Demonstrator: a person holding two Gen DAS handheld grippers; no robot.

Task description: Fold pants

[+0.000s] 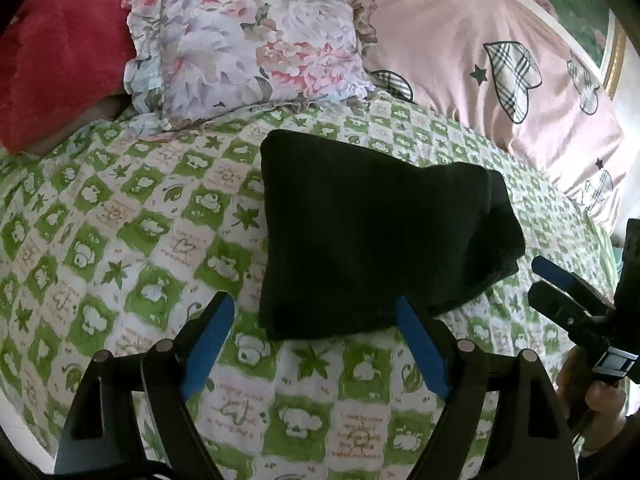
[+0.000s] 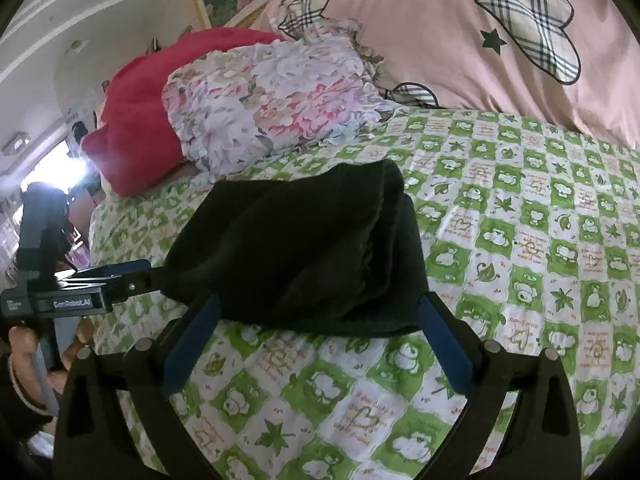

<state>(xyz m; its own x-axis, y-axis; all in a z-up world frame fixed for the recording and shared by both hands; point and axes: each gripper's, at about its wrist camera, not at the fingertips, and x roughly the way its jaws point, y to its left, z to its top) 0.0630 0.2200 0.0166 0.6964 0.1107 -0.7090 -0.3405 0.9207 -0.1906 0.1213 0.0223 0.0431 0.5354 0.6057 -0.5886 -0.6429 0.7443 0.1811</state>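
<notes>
- While the folded black pants [image 1: 372,236] lie on the green-checked bedsheet [image 1: 132,216], the left tool [image 1: 316,340] sits spread just before their near edge.
- The right tool [image 2: 320,340] is likewise spread, its blue pads flanking the near edge.

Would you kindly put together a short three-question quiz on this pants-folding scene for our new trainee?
1. True or false: the black pants lie in a folded bundle on the green-checked bedsheet.
2. Multiple choice: what lies directly beyond the pants, toward the head of the bed? A) a floral pillow B) a laundry basket C) a wooden chair
3. Fill in: the left gripper and right gripper both have their jaws ____, holding nothing.

Key: 1 true; 2 A; 3 open.
</notes>
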